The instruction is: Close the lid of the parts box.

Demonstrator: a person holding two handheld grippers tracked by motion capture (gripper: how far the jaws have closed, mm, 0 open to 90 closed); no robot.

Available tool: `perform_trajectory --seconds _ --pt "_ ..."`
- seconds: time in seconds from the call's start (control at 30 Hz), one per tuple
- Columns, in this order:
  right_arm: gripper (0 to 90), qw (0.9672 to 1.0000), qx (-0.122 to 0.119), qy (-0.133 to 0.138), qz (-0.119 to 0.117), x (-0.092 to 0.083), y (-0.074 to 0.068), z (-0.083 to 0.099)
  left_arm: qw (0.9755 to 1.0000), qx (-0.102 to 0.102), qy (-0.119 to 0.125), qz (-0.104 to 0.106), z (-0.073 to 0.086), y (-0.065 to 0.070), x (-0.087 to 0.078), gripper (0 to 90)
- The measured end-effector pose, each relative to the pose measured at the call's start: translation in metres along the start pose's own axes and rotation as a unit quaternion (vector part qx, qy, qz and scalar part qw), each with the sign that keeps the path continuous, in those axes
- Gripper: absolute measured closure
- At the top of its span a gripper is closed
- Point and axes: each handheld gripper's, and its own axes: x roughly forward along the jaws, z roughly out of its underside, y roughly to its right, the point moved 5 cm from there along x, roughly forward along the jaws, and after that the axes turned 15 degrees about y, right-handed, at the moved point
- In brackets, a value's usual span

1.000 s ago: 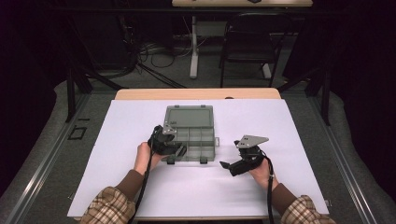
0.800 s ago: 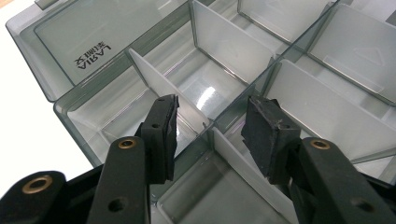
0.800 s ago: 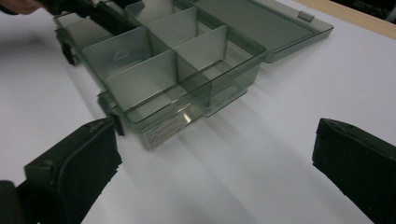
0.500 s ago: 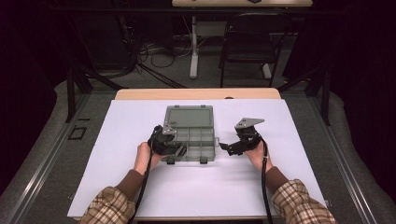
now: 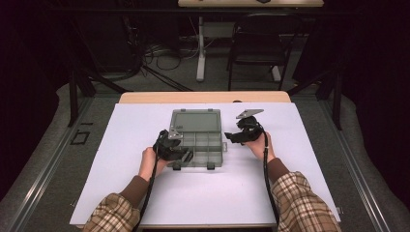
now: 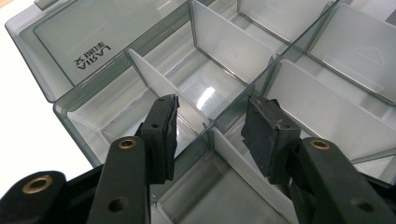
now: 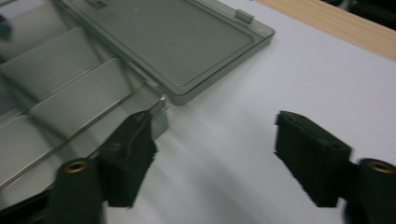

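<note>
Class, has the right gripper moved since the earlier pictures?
Yes. The right gripper has moved left toward the organiser box, its jaws closing with nothing between them.

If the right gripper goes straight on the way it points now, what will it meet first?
Probably the right side wall of the organizer box: the right gripper points left at it, jaws open with nothing between them, having just been closing. Depth is uncertain.

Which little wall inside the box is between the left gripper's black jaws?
The short white divider nearest the box's left wall, running toward the lid, sits between the left gripper jaws; the others lie farther right.
</note>
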Motion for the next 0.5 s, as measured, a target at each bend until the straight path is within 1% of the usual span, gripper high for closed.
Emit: perform_trajectory --seconds 0.07,0.1,0.13,0.17,0.2,0.23,0.27,0.3,0.37,0.5 --pt "44.6 1.0 0.002 -0.005 -0.005 0.004 0.001 -0.002 1.0 0.001 0.0 0.0 0.0 0.0 0.0 54.5" --pt "51.6 0.9999 0.002 -0.008 -0.007 0.007 0.001 -0.002 1.0 0.001 0.0 0.0 0.0 0.0 0.0 54.4" --pt "59.5 0.9999 0.002 -0.01 -0.011 0.009 0.002 -0.003 1.0 0.001 0.0 0.0 0.0 0.0 0.0 54.5" --pt "69.9 0.9998 0.003 -0.013 -0.016 0.011 0.001 -0.004 1.0 0.001 0.0 0.0 0.0 0.0 0.0 54.4" --pt "76.9 0.9998 0.003 -0.018 -0.011 0.013 0.002 -0.004 1.0 0.001 0.001 0.001 0.0 0.0 0.0 54.5" --pt "83.1 0.9997 0.008 -0.019 -0.011 0.016 0.002 -0.004 1.0 0.001 0.0 0.001 0.0 0.0 0.0 54.4" --pt "87.4 0.9997 0.01 -0.02 -0.013 0.019 0.003 -0.005 1.0 0.001 0.0 0.0 0.0 0.0 0.0 54.5" --pt "90.0 0.9996 0.008 -0.023 -0.011 0.021 0.002 -0.005 1.0 0.001 0.0 0.0 0.0 0.0 0.0 54.5" --pt "90.0 0.9995 0.01 -0.028 -0.009 0.026 0.002 -0.005 1.0 0.001 0.0 0.001 0.0 0.0 0.0 54.5" --pt "90.0 0.9986 0.016 -0.051 -0.002 0.035 -0.001 -0.003 1.0 0.002 0.001 0.001 0.0 0.0 0.0 54.5"
